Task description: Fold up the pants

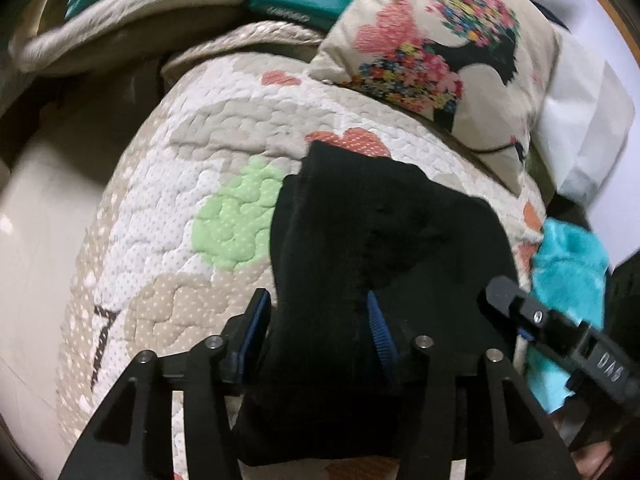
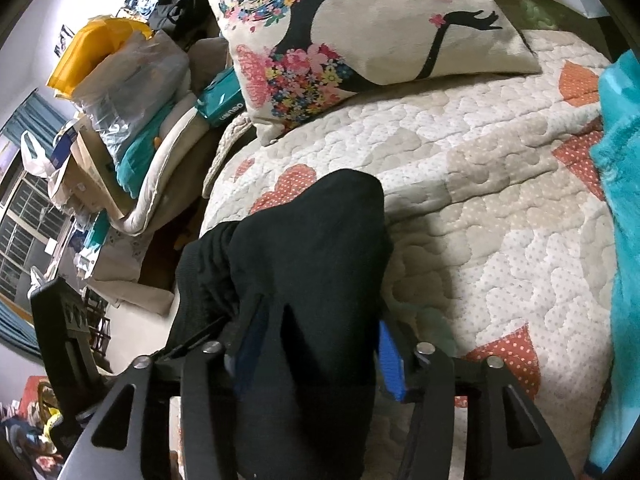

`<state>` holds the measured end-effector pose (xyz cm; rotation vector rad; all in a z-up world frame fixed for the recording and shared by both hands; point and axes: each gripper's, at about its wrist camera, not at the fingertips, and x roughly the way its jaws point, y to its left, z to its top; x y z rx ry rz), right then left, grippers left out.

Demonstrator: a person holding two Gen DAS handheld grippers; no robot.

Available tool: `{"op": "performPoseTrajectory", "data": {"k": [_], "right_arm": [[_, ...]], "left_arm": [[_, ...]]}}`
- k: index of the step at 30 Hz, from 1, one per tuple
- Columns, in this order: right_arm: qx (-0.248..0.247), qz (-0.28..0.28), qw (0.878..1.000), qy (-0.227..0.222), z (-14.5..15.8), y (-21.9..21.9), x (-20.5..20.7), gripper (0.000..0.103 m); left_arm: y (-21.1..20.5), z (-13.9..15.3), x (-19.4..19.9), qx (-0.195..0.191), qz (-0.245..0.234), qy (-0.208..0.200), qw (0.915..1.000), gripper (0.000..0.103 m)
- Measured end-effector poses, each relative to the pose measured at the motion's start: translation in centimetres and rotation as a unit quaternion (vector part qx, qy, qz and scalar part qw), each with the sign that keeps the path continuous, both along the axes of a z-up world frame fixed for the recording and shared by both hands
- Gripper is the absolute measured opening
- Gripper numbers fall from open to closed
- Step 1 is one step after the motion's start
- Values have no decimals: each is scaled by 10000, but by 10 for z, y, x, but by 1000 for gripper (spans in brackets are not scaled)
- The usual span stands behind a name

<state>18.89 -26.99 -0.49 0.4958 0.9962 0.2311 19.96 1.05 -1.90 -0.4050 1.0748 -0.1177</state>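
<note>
**Letting go clean after the fold**

Releasing looked like the step in hand: the black pants (image 1: 360, 240) lay as a folded bundle on the quilted bedspread (image 1: 168, 208), near its front edge, well short of the floral pillow (image 1: 432, 52).

Left side first. Left gripper (image 1: 316, 320) sat low over the near end of the bundle, fingers spread w/ cloth between them. The left pad (image 1: 256, 320) stood just off the fabric edge; the right pad (image 1: 380, 332) ran alongside a fold, and whether it pressed the cloth I couldn't tell. Best move, in my view: lift straight back along the fingers, no twist, so the ribbed pads didn't drag the top layer open.

Moving right, the right gripper (image 2: 316, 340) straddled the other part of the bundle, fingers also spread. Its right pad (image 2: 390, 360) showed clear of the cloth; the left one was mostly hidden by fabric draped over it. That drape was the risk, prob. snagging on withdrawal, so easing out low and slow seemed wise.

Far right, a teal fleece (image 2: 620, 200) lay beside the work area, apart from the pants and needing no attn.
</note>
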Motion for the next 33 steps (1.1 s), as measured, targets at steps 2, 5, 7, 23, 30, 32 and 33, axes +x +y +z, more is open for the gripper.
{"op": "performPoseTrajectory", "data": {"k": [2,5,7,23,30,32,33], "right_arm": [[-6,-85,10000,4,1,-4,-2,60],[-8,-226,9997,-69,6,-8,-5,60],[-131,-300,9991,-267,16,-8,-9,60],[-841,544,9946,-277,4,43,-18,60],[-775,300,9956,-423,16,30,-29,61],[-776,163,9961,-383,21,26,-38,61],[-759,122,9964,-364,24,25,-42,61]], "left_arm": [[11,1,3,-336,144,131,9992,50],[26,8,6,-647,356,151,9972,50],[26,14,7,-566,360,57,9977,50],[41,-5,6,-1163,461,631,9901,67],[65,7,-9,-1599,607,668,9830,67],[72,11,-15,-1622,654,643,9825,67],[75,15,-20,-1584,669,609,9832,67]]}}
